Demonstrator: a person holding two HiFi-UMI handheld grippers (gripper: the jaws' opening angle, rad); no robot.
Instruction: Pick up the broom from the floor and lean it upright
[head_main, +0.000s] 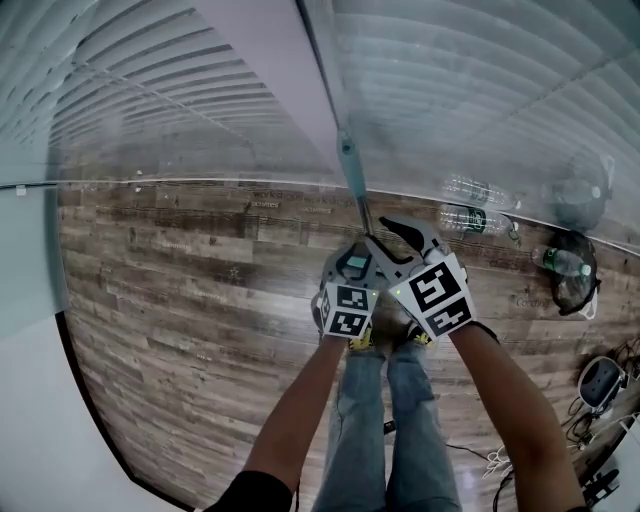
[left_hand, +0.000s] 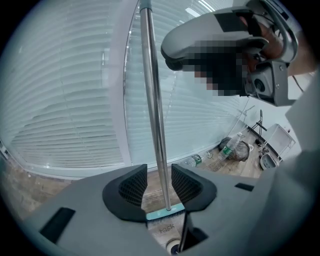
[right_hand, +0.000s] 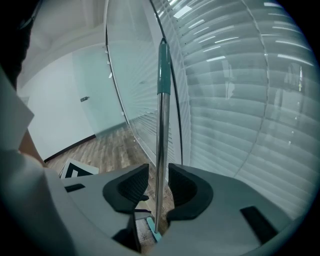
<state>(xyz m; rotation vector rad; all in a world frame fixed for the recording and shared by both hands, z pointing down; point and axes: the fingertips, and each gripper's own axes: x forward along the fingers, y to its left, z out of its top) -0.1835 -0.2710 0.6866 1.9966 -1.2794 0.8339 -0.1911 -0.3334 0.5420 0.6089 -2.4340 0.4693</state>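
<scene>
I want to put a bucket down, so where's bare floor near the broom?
Bare floor left of the broom, between the window and the white wall. Crowded on the right: bottles, a dark bag, cables.

Broom (head_main: 352, 175): silver shaft, teal grip sleeve, teal head.
Left gripper (left_hand: 159, 182), right gripper (right_hand: 158, 182): grey bodies, black ribbed pads (left_hand: 132, 185).
Marker cubes (head_main: 347, 310): black-and-white squares.
Floor (head_main: 180, 270): brown wood-grain planks.
Blinds (head_main: 480, 90): white horizontal slats.
Jeans (head_main: 385, 430): blue.
Bottle (head_main: 470, 217): clear, green label.
</scene>
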